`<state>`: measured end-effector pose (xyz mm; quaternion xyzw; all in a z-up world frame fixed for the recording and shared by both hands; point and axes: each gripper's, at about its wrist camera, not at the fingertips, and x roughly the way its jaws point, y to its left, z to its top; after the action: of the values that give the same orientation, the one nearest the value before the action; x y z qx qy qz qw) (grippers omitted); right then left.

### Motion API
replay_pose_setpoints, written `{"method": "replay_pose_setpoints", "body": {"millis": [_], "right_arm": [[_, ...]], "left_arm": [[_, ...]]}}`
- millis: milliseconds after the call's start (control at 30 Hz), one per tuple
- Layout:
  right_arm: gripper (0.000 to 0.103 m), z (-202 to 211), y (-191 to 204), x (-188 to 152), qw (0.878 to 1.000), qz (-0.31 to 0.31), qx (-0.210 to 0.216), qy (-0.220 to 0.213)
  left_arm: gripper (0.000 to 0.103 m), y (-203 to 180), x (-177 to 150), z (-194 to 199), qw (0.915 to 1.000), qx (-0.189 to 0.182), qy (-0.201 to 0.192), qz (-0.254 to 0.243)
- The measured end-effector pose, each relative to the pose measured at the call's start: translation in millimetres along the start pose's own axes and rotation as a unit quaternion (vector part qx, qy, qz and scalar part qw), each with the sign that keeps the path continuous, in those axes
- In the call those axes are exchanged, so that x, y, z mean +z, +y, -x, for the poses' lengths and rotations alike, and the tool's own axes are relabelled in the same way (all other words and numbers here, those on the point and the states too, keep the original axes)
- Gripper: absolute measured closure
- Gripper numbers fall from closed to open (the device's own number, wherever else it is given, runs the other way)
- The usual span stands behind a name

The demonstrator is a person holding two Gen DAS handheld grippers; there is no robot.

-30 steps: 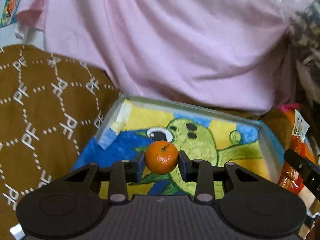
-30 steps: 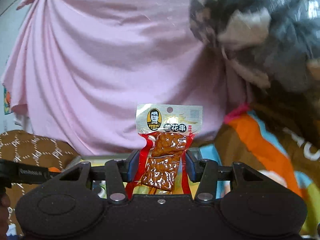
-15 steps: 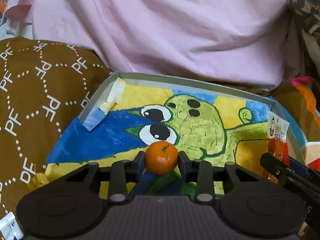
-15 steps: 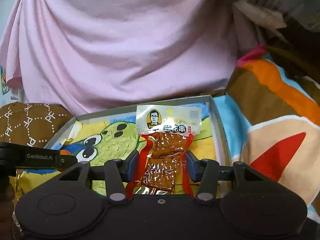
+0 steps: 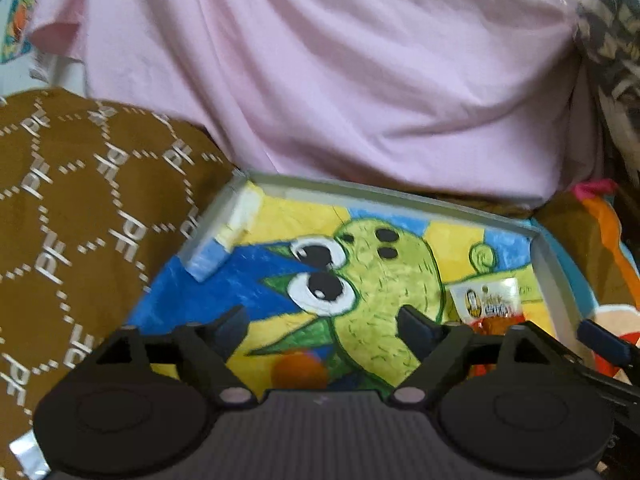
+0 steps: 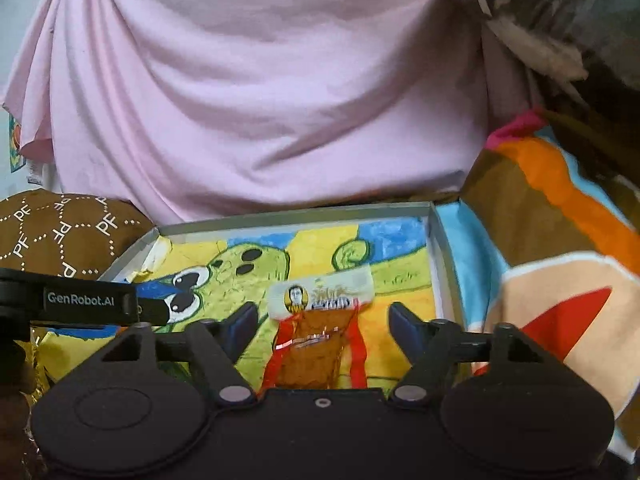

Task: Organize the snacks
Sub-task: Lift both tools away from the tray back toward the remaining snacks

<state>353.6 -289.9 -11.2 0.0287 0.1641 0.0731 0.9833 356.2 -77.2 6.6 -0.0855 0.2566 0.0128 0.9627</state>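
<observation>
Inside the painted tray [image 5: 400,196], at its near edge, item one: a mandarin [image 5: 298,370], blurred, lying free on the tray floor below and between the spread fingers of your left claw [image 5: 322,330]. That claw was released, jaws wide, touching nothing.

Toward the tray's right wall, item two: a snack packet [image 6: 320,332], white header with a printed portrait, red seams, brown contents. It lay on the cartoon painting between the jaws of your right claw [image 6: 320,322], apart from both. That claw was likewise released and wide. The left wrist view listed the same packet [image 5: 490,306] near the right wall, with one finger of your right claw [image 5: 602,340] just beyond it.

Surroundings: pink cloth [image 5: 340,80] hanging behind the tray; brown patterned cushion [image 5: 72,208] to the left; striped multicoloured fabric [image 6: 560,248] to the right. A gold foil item [image 6: 34,354] showed at the left edge of the right wrist view, outside the tray as far as could be told.

Status, as judged: two snacks filed in the tray and let go. Remaining: you had both claws to withdraw, and possibly the gold foil item to collect; whether other snacks waited elsewhere could not be told.
</observation>
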Motion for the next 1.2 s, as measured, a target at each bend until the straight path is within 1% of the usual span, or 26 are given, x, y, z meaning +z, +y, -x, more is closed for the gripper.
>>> {"method": "replay_pose_setpoints", "body": {"millis": [33, 167, 200, 400, 467, 533, 633, 767, 933, 1067, 1200], "right_arm": [[0.018, 4, 1, 3, 1.0, 0.001, -0.002, -0.004], [0.002, 28, 7, 17, 0.999, 0.013, -0.014, -0.026], [0.001, 37, 9, 22, 0.999, 0.017, -0.017, -0.036], [0.001, 91, 26, 41, 0.994, 0.057, -0.037, -0.081], [0.001, 107, 32, 44, 0.993, 0.063, -0.044, -0.089], [0.001, 123, 37, 48, 0.993, 0.059, -0.042, -0.092], [0.001, 149, 46, 50, 0.993, 0.053, -0.038, -0.098], [0.001, 182, 56, 44, 0.993, 0.043, -0.037, -0.106], [0.001, 219, 65, 24, 0.994, 0.037, -0.035, -0.1], [0.001, 238, 73, 6, 0.996, 0.046, -0.029, -0.066], [0.001, 256, 79, -14, 0.997, 0.048, -0.03, -0.048]], "left_arm": [[0.01, 2, 2, 7, 1.0, 0.004, -0.007, 0.002], [0.0, 8, 8, 41, 0.9984, 0.026, -0.049, 0.004], [0.0, 10, 9, 49, 0.998, 0.029, -0.056, 0.002], [0.0, 14, 11, 100, 0.9973, 0.035, -0.063, -0.013], [0.0, 17, 8, 118, 0.9971, 0.037, -0.066, -0.012], [0.0, 20, 4, 134, 0.9968, 0.038, -0.069, -0.011], [0.0, 26, -4, 153, 0.9972, 0.039, -0.064, -0.008], [0.0, 32, -15, 178, 0.997, 0.044, -0.062, -0.013], [0.0, 44, -35, 203, 0.9983, 0.041, -0.035, -0.02], [0.0, 52, -55, 224, 0.9975, 0.052, -0.029, -0.039], [0.0, 61, -73, 241, 0.9964, 0.058, -0.021, -0.058]]}}
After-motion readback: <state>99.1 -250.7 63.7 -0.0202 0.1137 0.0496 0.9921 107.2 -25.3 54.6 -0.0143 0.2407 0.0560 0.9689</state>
